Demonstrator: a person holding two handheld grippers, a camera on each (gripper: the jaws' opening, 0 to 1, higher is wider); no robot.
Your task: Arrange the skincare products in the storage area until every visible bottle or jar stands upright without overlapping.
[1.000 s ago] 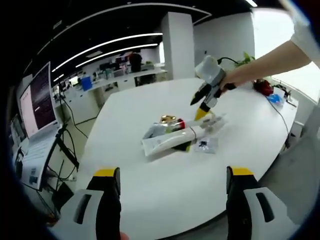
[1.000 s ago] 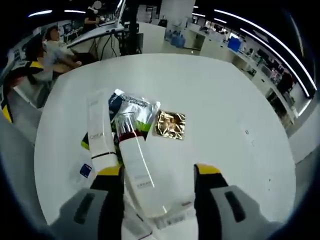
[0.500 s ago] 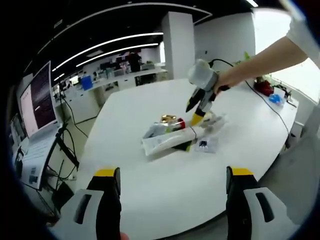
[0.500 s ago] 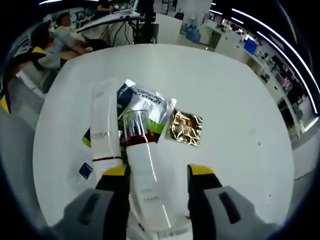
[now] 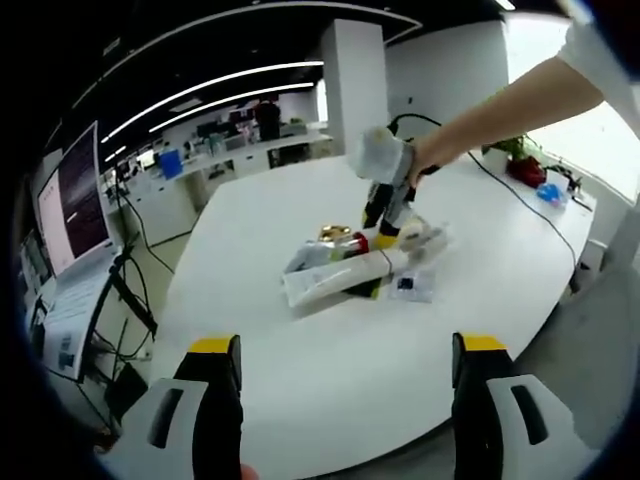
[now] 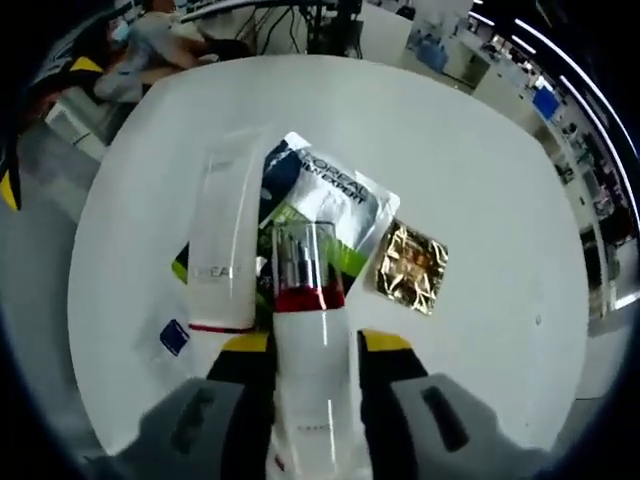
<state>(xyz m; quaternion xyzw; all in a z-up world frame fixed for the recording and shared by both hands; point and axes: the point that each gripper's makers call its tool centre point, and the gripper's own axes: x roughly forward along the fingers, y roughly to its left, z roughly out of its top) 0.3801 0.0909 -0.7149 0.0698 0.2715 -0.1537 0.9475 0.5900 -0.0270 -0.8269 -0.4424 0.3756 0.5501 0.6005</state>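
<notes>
- My right claw (image 6: 312,345) has its jaws narrow around the white bottle (image 6: 310,340) lying flat on the table (image 6: 480,130).
- Beside it lie a white tube (image 6: 225,240) and a gold packet (image 6: 412,268).
- My left claw (image 5: 340,350) hangs wide apart, well short of the pile.

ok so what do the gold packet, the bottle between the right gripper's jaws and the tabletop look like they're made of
Gold packet: looks like metallic foil, crinkled and mirror-bright with patchy glints.

Bottle: likely plastic; an opaque white glossy body, a red band and a clear cap that shows its inside.

Tabletop: a smooth white surface, probably laminate or painted board, with a soft even sheen and no grain; the exact material is not clear.
</notes>
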